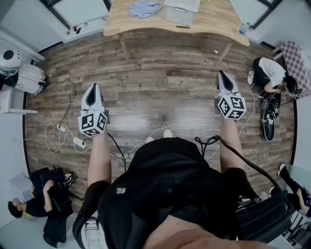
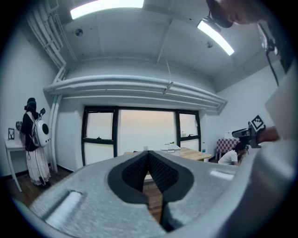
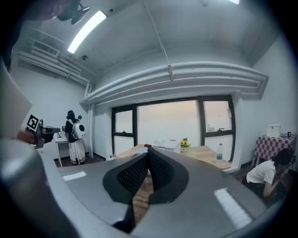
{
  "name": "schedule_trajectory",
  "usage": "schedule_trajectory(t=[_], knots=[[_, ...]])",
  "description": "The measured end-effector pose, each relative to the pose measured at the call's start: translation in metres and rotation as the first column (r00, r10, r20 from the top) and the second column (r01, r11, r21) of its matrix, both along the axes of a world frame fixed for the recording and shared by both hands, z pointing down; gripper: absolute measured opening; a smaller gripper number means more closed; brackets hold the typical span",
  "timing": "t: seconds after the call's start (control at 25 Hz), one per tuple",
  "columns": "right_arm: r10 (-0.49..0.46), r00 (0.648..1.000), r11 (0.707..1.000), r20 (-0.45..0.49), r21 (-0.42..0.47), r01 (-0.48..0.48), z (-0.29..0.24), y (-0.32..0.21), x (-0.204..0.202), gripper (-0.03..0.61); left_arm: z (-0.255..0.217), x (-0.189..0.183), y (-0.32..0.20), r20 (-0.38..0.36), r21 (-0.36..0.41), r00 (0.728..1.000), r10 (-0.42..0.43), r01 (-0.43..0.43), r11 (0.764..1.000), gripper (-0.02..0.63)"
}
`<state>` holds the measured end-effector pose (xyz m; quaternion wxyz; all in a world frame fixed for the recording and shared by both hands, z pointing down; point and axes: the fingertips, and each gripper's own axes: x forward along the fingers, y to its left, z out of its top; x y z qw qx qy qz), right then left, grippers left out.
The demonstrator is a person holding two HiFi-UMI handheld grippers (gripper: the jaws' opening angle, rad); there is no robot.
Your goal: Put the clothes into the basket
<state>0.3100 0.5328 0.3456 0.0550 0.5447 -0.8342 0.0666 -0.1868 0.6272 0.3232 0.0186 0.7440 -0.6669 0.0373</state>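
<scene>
A crumpled light-blue garment (image 1: 145, 8) lies on the wooden table (image 1: 214, 22) at the far end of the room. A white slatted basket (image 1: 181, 10) stands beside it to the right, also visible as the basket (image 3: 166, 145) in the right gripper view. Both grippers are held out level over the wooden floor, well short of the table. My left gripper (image 1: 92, 91) is shut with nothing between its jaws. My right gripper (image 1: 223, 75) is shut and empty too. In the gripper views each pair of black pads meets at the tips, left gripper (image 2: 148, 152), right gripper (image 3: 147, 151).
A plastic bottle (image 1: 244, 28) stands on the table's right end. Cables and a power strip (image 1: 79, 142) trail on the floor at left. A person (image 1: 272, 75) crouches at right near a checkered table (image 1: 296, 58); another sits at bottom left (image 1: 41, 197). A white desk (image 1: 12, 92) is at left.
</scene>
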Motion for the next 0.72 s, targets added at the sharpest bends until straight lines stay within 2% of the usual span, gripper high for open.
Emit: schedule_trajectory(t=[0.12, 0.44, 0.52, 0.72], knots=[[-0.005, 1.000, 1.000, 0.011, 0.003, 0.005, 0.001, -0.006, 0.012, -0.009, -0.010, 0.021, -0.002, 0.048, 0.021, 0.999, 0.009, -0.010, 1.000, -0.002], [-0.039, 0.999, 0.999, 0.020, 0.021, 0.039, 0.005, -0.041, 0.021, -0.009, 0.005, 0.050, -0.024, 0.035, 0.011, 0.999, -0.008, 0.008, 1.000, -0.002], [-0.049, 0.998, 0.999, 0.033, 0.001, 0.049, 0.010, -0.045, 0.015, -0.009, 0.007, 0.049, -0.025, 0.041, -0.005, 0.999, 0.000, 0.000, 1.000, -0.002], [-0.040, 0.999, 0.999, 0.025, -0.024, 0.041, 0.017, -0.068, 0.003, -0.008, 0.014, 0.020, -0.058, 0.057, -0.021, 0.998, -0.008, 0.009, 1.000, -0.002]])
